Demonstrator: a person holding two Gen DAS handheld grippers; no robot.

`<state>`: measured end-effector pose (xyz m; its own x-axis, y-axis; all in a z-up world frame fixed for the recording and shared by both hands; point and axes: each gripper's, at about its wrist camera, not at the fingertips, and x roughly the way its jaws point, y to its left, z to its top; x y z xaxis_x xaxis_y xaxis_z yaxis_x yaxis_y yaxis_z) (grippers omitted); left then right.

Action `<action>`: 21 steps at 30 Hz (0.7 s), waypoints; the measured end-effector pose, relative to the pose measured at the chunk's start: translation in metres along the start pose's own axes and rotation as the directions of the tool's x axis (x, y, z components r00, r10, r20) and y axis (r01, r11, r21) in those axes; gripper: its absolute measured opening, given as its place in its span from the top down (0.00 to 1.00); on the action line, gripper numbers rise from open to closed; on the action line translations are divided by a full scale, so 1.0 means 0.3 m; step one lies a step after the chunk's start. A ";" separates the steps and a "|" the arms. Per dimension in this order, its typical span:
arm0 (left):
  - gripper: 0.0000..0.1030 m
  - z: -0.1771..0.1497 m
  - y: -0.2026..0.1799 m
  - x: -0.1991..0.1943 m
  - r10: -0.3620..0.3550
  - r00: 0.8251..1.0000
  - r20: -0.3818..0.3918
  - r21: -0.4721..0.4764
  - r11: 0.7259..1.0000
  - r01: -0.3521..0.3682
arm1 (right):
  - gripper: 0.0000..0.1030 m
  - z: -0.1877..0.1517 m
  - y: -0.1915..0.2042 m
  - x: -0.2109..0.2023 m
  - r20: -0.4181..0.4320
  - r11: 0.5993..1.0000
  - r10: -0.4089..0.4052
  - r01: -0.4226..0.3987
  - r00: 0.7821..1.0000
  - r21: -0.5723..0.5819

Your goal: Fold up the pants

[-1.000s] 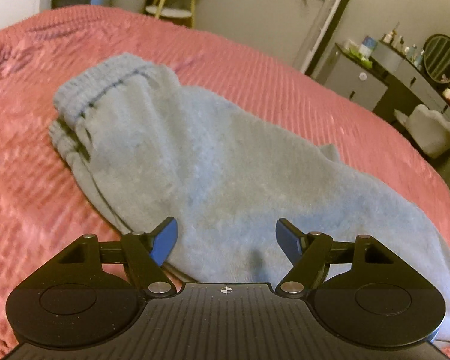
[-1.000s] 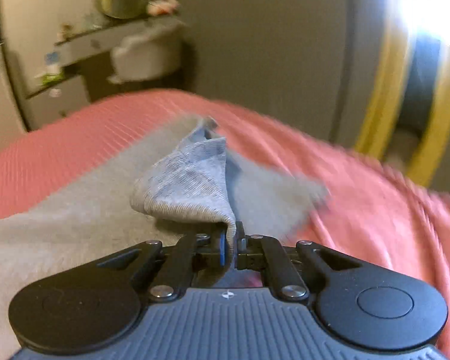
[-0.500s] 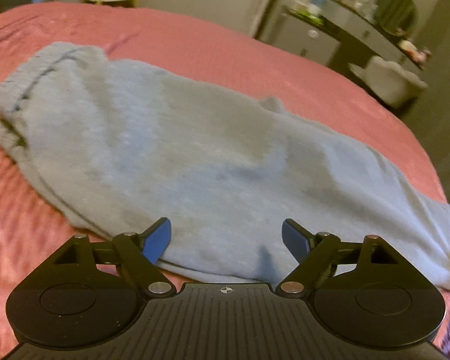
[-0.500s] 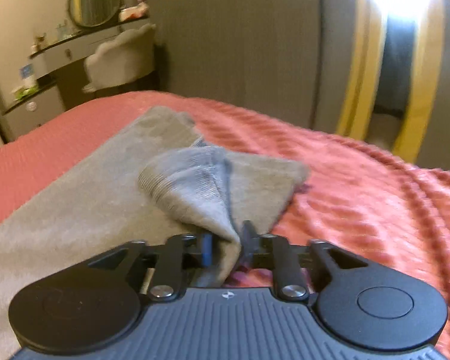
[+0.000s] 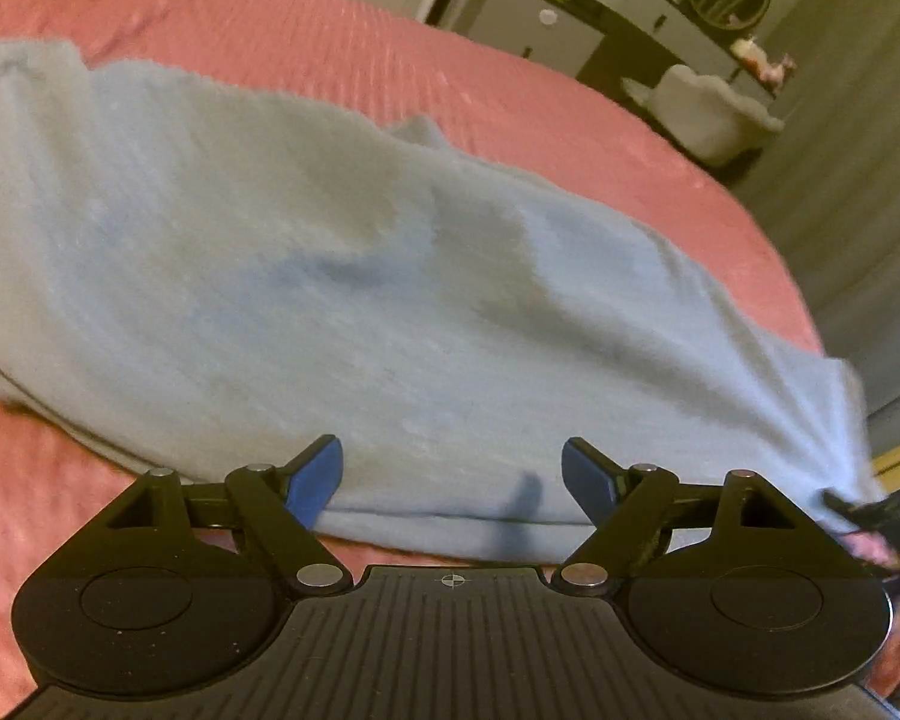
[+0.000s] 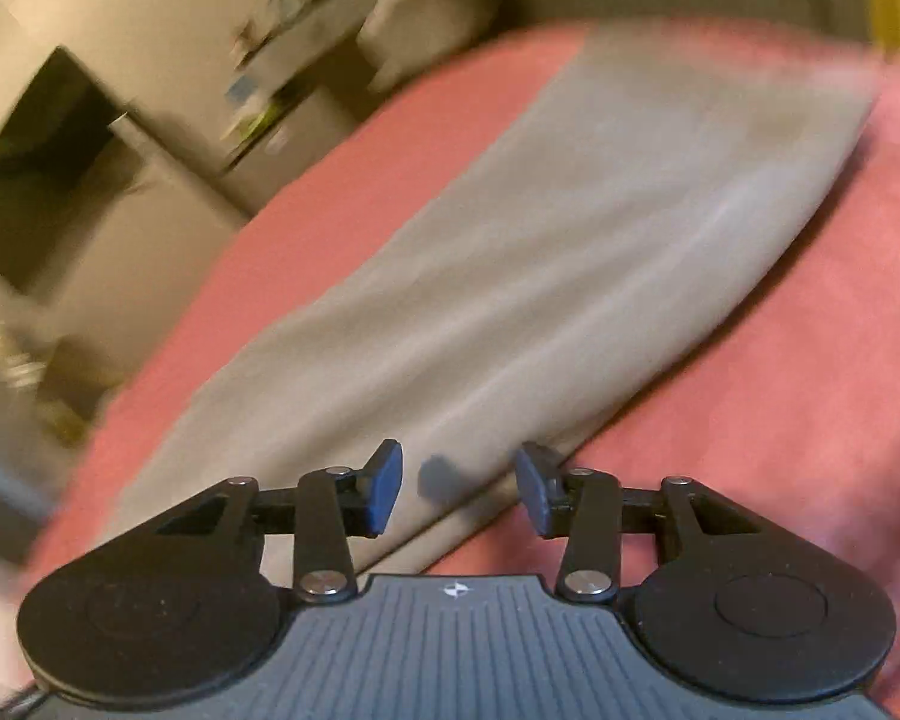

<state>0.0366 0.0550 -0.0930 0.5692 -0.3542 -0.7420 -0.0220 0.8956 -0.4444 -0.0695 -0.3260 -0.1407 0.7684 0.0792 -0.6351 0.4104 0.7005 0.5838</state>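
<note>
On the pink bed (image 5: 570,120), the grey pants (image 5: 342,276) lie lengthwise, one leg over the other, so the next fold can likely run across their length. The left gripper (image 5: 453,474) hovers at the near hem with its fingers wide, holding nothing. The right gripper (image 6: 459,483) also has parted, empty fingers, poised over the fabric edge, the pants (image 6: 570,252) stretching toward 1 o'clock. That view is blurred.

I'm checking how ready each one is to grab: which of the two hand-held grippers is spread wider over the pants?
The left hand-held gripper: its blue pads stand far apart above the pants hem. The right hand-held gripper is open too, but narrower.
</note>
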 end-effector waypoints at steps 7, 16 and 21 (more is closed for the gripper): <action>0.18 -0.021 -0.086 0.046 -0.096 0.994 -0.057 -0.052 0.994 0.093 | 0.79 -0.107 0.129 0.105 -0.199 0.987 0.158 -0.147 0.967 0.071; 0.16 -0.053 -0.092 0.059 -0.082 0.994 -0.071 -0.067 0.995 0.077 | 0.77 -0.116 0.147 0.159 -0.241 0.990 0.098 -0.071 0.966 0.118; 0.16 -0.064 -0.107 0.053 -0.066 0.997 -0.047 -0.048 0.997 0.063 | 0.71 -0.135 0.156 0.203 -0.226 0.982 0.112 -0.073 0.968 0.174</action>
<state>0.0307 0.0155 -0.1001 0.5301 -0.4246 -0.7340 -0.0252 0.8573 -0.5141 -0.0234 -0.2596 -0.1726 0.6787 0.3154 -0.6632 0.4321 0.5588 0.7079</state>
